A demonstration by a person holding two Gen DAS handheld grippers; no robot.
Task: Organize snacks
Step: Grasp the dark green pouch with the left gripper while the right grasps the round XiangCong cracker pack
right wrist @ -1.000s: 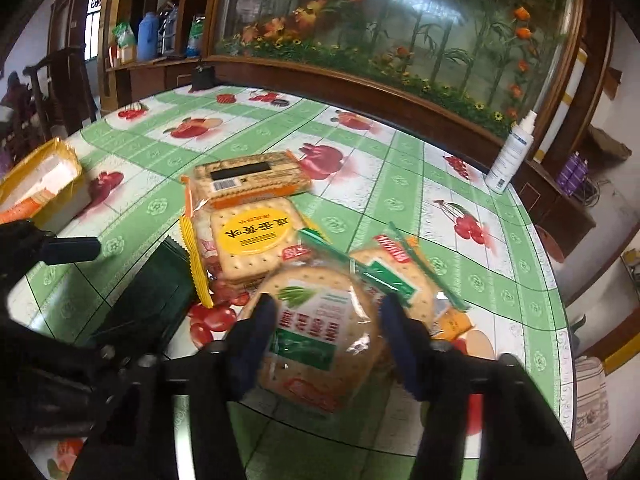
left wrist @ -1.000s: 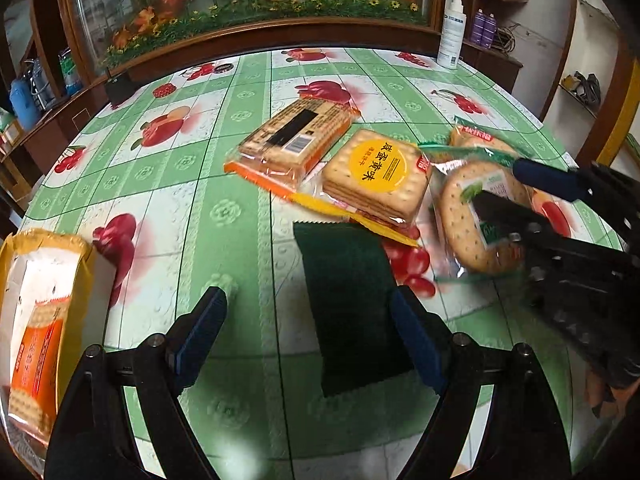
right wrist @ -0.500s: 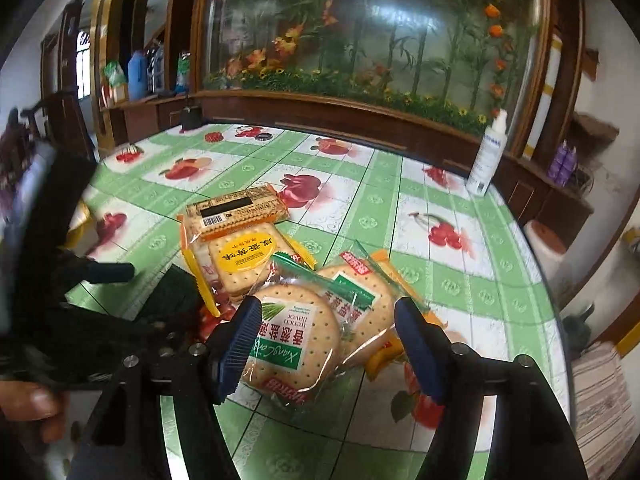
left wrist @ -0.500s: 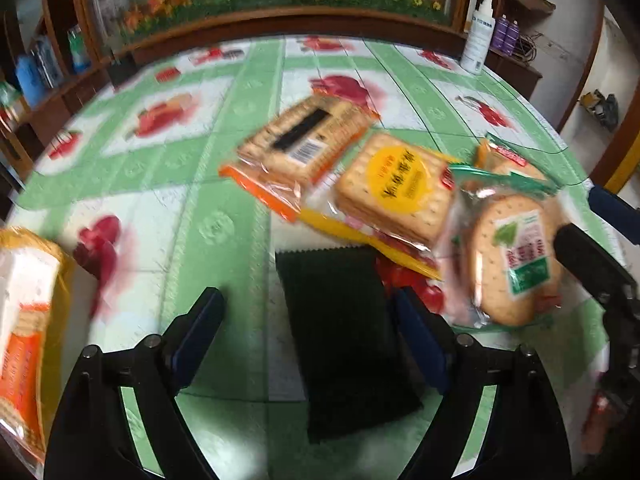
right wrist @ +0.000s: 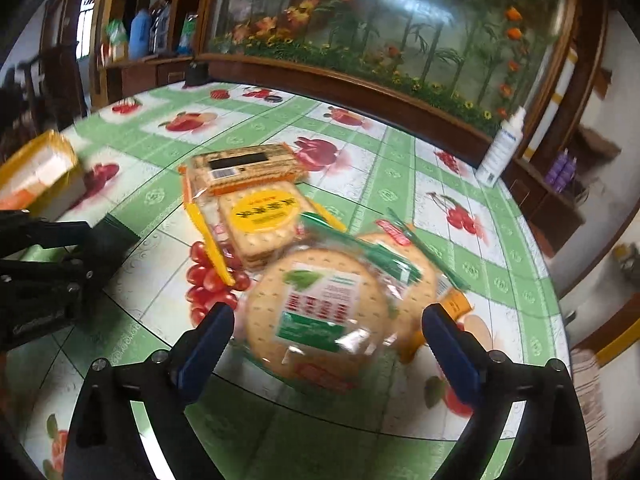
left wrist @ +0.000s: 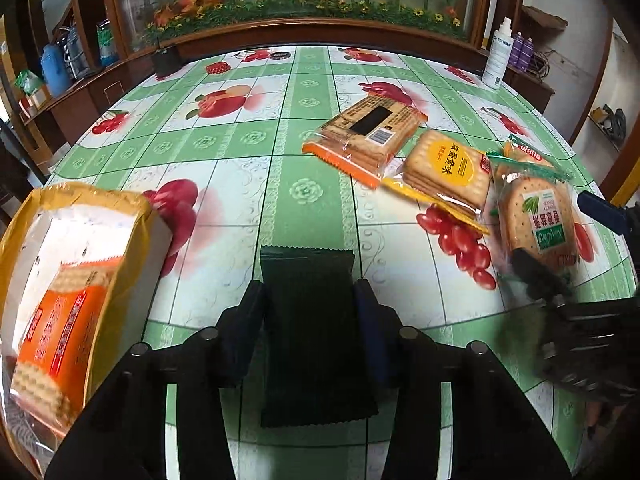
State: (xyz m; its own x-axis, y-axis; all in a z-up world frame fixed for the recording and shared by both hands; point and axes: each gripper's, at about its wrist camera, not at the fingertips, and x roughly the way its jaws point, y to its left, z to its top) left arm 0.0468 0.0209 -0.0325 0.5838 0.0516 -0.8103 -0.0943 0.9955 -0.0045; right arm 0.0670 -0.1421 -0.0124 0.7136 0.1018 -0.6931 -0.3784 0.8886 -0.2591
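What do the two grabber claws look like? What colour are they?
Both are black. The left gripper and right gripper each have two angular black fingers with round silver bolts, tipped with long dark-blue pads whose edges look ridged. No cables or sleeves show.

The green, fruit-printed table (left wrist: 304,152) has a smooth, glossy covering that mirrors the light. The dark green flat packet (left wrist: 312,320) looks matt with serrated ends. The round cracker pack (right wrist: 320,300) sits in clear, shiny plastic film, as does the square yellow-labelled cracker pack (left wrist: 448,168). The wooden cabinet frame (left wrist: 320,32) seems varnished.
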